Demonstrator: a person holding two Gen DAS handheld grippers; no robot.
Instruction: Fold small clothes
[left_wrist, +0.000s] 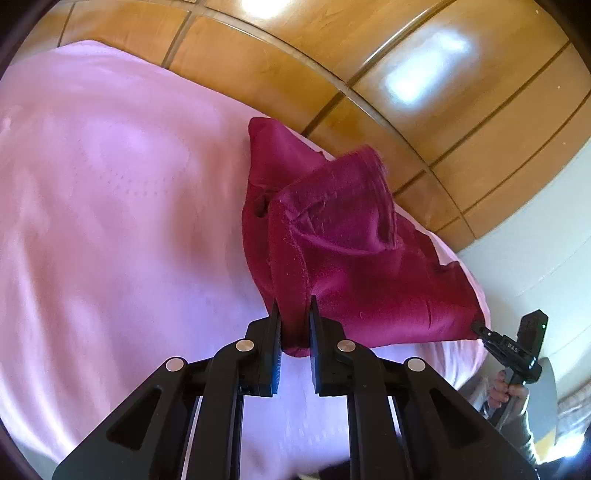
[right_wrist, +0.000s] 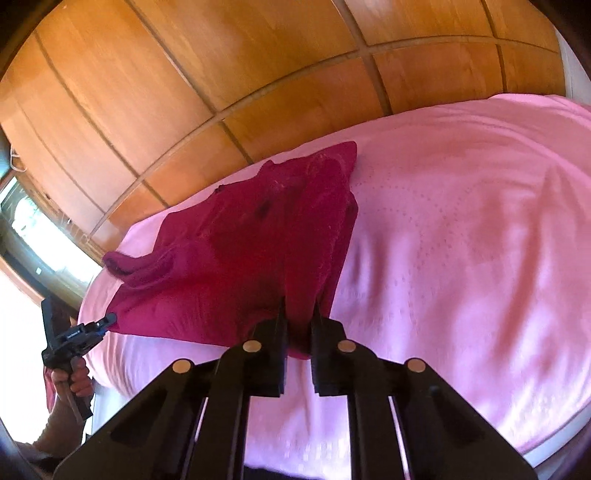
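Two grippers, left gripper (left_wrist: 294, 317) and right gripper (right_wrist: 299, 317), clamped on maroon garment (left_wrist: 332, 258), stretched lengthwise between them.

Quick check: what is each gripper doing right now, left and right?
Left gripper: shut on the dark red garment.
Right gripper: shut on the same garment, at another edge.

Ahead of the left gripper (left_wrist: 294, 314) fingers, the bunched crimson garment (left_wrist: 332, 258) blocks the path; left of them the pink bedsheet (left_wrist: 110, 221) lies bare. Right of the right gripper (right_wrist: 299, 314) fingers the sheet is likewise unobstructed. Beyond the garment, the wooden wardrobe panels (right_wrist: 221, 74) close off the far side.
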